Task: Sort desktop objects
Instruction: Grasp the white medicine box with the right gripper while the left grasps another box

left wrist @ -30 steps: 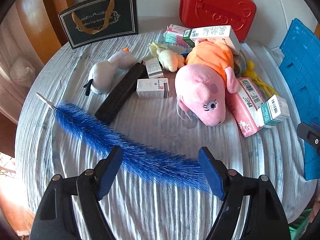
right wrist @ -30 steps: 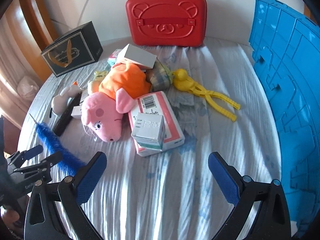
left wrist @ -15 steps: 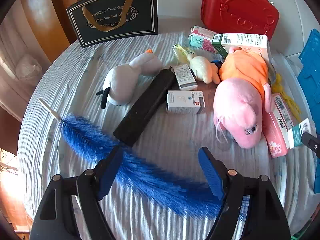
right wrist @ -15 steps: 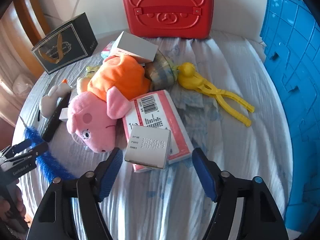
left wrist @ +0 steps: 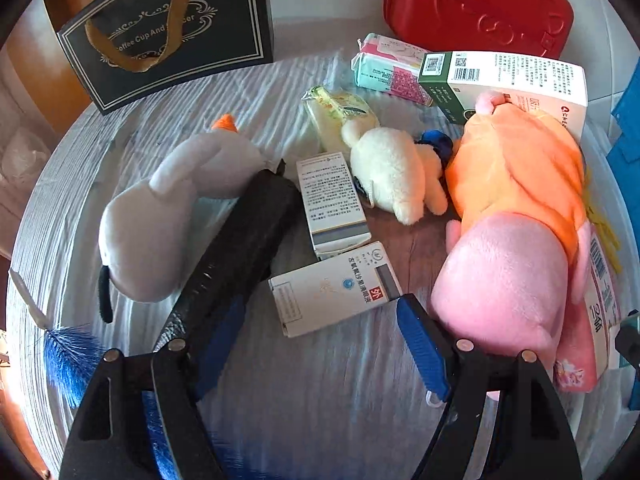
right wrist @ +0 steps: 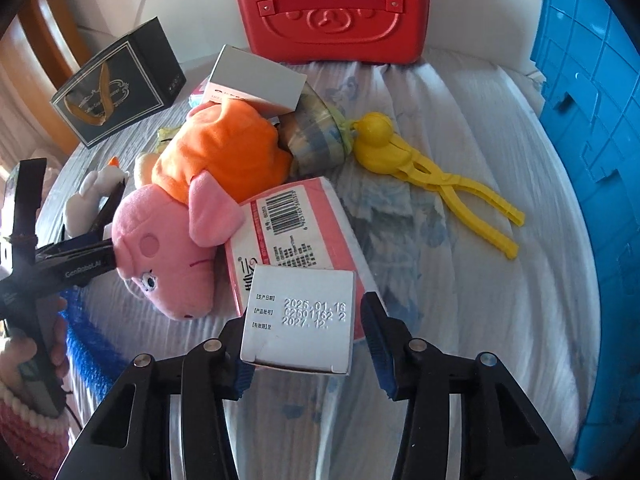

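Note:
My left gripper [left wrist: 320, 304] is open and low over the cloth, its jaws either side of a white medicine box [left wrist: 332, 288] without touching it. Its left finger [left wrist: 216, 348] overlaps a long black case [left wrist: 240, 252]. In the right wrist view my right gripper [right wrist: 304, 312] is closing around a small white box [right wrist: 298, 320] that lies on a pink tissue pack [right wrist: 296, 224]. The box sits between the pads, and a thin gap shows at the right pad. A pink pig plush in an orange dress [left wrist: 508, 264] [right wrist: 176, 252] lies between the two grippers.
A white goose plush [left wrist: 168, 208], a cream plush [left wrist: 392, 176], a second medicine box [left wrist: 332, 204] and a blue brush [left wrist: 68, 356] crowd the left. A red case [right wrist: 332, 4] and a black gift bag [left wrist: 160, 28] stand at the back. Yellow duck tongs [right wrist: 432, 176] lie before a blue crate [right wrist: 592, 160]. A person's hand [right wrist: 24, 352] holds the left gripper.
My left gripper moved forward past the blue brush to the white medicine box and black case. My right gripper sank toward the small white box and its jaws narrowed around it.

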Demonstrator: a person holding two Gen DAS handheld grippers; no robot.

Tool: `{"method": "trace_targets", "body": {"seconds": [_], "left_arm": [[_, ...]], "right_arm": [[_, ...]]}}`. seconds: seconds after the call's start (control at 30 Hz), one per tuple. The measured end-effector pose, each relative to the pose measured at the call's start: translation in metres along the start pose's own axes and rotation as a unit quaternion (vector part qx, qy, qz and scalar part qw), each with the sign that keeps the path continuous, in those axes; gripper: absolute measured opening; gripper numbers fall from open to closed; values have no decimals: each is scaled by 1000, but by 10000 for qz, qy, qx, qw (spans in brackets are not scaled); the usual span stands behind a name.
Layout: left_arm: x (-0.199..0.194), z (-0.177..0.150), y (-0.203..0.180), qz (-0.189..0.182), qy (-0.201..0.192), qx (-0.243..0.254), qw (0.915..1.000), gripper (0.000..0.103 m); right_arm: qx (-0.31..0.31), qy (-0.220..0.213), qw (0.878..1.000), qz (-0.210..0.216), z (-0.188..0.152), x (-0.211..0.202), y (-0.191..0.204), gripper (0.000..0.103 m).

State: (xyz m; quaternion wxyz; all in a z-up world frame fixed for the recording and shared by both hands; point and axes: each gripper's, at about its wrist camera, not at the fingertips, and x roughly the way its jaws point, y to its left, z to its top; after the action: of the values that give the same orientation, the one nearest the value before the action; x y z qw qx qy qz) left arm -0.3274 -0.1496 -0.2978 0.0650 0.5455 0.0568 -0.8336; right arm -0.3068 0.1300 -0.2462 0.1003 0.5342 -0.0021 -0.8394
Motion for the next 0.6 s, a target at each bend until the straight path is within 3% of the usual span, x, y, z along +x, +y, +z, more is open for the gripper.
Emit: {"method": "trace_targets", "body": {"seconds": [0.17, 0.27, 0.3, 0.33, 0.4, 0.6], "left_arm": [[13, -4, 12, -359, 147, -436, 9983, 77], [15, -4, 12, -316, 30, -339, 9989, 78], [15, -4, 11, -302, 9, -303, 9991, 76], [14, -4, 10, -295, -50, -265, 9992, 66], [12, -7, 11, -224, -112, -255, 9994, 67], [-7, -29, 17, 65, -285, -189, 9994, 66]], "right_arm": [[165, -3, 9999, -10, -2, -1, -6, 66], [163, -12, 9999, -7, -5, -2, -5, 67], [124, -18, 9999, -33, -6, -2, -4, 66], [83, -27, 10000, -49, -7, -2, -3, 63], [31, -32, 10000, -17, -7, -2, 0, 47], [-129, -168, 9998, 26, -8, -11, 7, 37]]}}
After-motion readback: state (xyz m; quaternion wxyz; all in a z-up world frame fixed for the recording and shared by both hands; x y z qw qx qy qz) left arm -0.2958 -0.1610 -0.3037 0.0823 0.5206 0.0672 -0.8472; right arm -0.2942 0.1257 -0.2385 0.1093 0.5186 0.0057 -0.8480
